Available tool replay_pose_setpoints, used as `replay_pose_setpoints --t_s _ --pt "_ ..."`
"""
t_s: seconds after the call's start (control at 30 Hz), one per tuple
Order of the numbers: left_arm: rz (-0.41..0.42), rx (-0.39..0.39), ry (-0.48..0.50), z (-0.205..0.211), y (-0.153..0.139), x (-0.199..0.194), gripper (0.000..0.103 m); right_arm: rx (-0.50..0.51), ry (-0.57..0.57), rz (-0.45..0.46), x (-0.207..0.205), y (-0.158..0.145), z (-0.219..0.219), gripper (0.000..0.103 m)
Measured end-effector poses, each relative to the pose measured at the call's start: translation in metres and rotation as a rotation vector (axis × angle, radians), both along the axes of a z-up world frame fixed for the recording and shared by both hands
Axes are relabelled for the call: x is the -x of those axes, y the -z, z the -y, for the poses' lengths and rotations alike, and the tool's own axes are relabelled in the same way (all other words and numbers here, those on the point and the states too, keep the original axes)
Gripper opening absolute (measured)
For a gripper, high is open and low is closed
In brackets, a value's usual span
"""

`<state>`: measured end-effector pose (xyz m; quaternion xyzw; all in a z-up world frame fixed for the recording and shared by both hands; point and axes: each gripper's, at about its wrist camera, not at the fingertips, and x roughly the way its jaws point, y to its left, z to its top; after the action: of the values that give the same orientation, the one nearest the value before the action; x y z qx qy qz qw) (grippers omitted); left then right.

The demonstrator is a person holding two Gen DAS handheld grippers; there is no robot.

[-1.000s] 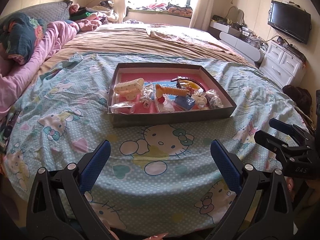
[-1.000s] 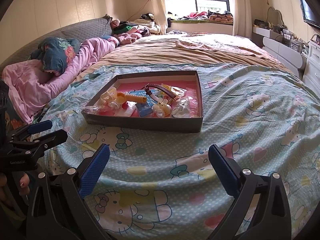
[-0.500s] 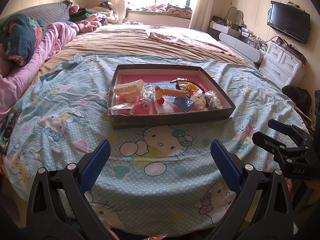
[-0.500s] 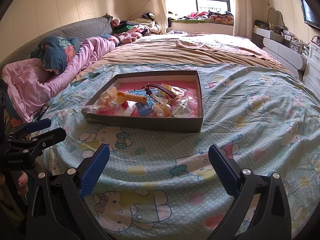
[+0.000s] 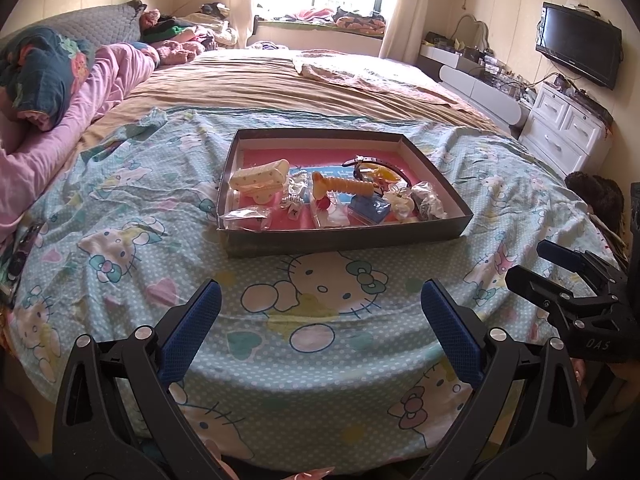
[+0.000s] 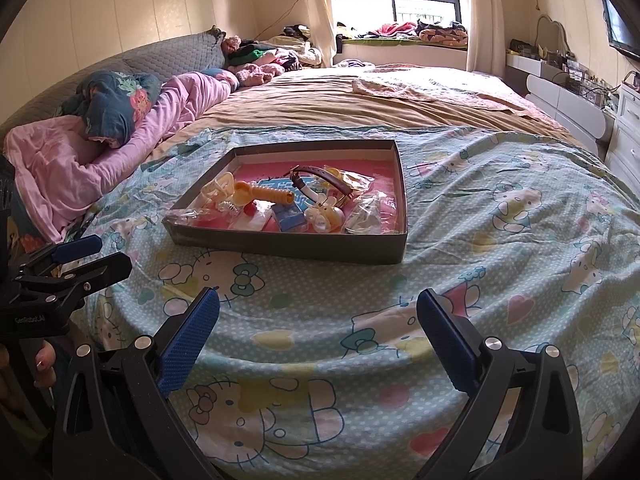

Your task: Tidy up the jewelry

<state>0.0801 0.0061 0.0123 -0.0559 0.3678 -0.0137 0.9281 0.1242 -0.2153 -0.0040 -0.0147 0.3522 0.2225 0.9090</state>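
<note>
**Materials and finishes on the bed**

The tray (image 5: 344, 236) looks to be made of matt grey cardboard. The bedsheet (image 5: 120, 216) is seen as soft, creased printed cloth. Glossy clear plastic bags (image 6: 366, 214) are noted inside. Textured blue pads (image 6: 188, 344) are fitted on smooth black plastic gripper arms.

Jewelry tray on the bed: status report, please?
Left gripper and right gripper open, empty, short of tray. Jewelry untouched inside. Nothing between.

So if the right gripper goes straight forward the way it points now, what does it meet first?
Probably the bedsheet, since the right gripper hovers open low over it. Beyond that lies the near wall of the tray, slightly left of its line. Depth is hard to judge in this fisheye view.
</note>
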Motion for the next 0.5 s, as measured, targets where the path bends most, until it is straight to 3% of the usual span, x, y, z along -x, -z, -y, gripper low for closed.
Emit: replay_pose_setpoints --t_s 0.5 --pt "0.0 -0.006 0.0 -0.0004 -0.0011 0.0001 0.093 0.006 -0.003 0.003 0.001 -0.0014 -0.0016 0.098"
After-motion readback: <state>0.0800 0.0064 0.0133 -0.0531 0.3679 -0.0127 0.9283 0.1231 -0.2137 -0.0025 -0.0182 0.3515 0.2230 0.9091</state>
